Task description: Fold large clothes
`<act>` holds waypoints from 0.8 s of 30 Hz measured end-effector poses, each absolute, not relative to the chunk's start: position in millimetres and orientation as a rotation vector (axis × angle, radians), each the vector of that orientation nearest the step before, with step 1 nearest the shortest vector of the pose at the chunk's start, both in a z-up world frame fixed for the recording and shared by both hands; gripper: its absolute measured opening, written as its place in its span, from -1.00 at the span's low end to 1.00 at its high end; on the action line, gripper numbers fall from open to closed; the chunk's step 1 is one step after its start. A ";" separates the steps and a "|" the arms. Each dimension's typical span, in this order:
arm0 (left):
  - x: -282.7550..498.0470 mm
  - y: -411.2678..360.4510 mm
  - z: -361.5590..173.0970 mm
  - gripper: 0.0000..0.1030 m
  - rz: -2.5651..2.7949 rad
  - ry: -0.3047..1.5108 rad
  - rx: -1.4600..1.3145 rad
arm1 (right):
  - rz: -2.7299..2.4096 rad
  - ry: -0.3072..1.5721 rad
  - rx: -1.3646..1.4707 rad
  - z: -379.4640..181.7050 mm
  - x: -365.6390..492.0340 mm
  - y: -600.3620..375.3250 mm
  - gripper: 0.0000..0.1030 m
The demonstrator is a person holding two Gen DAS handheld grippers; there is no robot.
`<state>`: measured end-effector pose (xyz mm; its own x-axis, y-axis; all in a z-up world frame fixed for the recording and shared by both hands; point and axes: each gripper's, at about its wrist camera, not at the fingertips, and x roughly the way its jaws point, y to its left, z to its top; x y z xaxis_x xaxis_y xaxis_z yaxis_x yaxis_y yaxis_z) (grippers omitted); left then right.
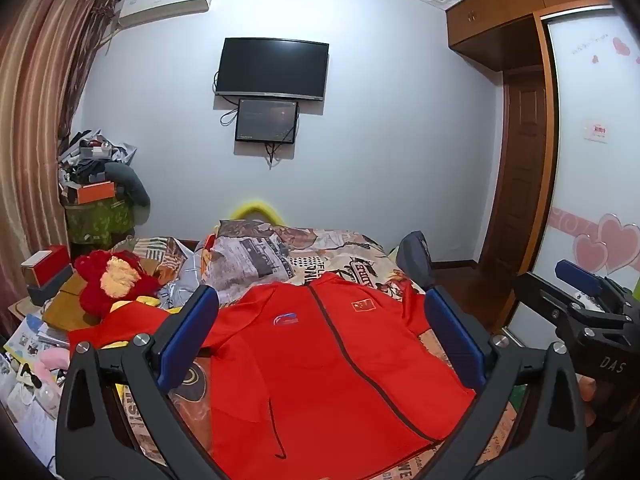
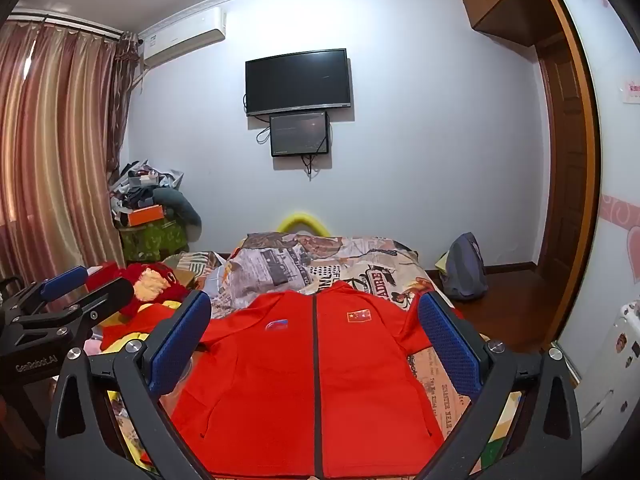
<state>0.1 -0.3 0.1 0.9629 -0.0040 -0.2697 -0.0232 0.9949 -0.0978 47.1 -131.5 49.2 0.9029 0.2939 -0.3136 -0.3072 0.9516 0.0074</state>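
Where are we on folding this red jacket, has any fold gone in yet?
Done: the red jacket lies spread front-up on the bed, zipper closed. No fold shows; its sleeves still lie out to the sides. In hand: nothing; the left gripper and right gripper hover open above it. Left: fold the sleeves in, then the body.

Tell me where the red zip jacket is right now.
The red zip jacket lies spread front-up on the printed bedsheet, centred in both wrist views, with the red plush toy to its left.
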 end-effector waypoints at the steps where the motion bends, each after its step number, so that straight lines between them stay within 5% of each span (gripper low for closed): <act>1: 0.4 -0.8 0.2 1.00 0.009 0.274 -0.097 | 0.310 0.317 -0.044 48.9 47.4 -131.4 1.00; 24: 3.1 5.9 -5.8 1.00 0.038 0.271 -0.079 | 0.315 0.332 -0.031 43.6 50.7 -127.8 1.00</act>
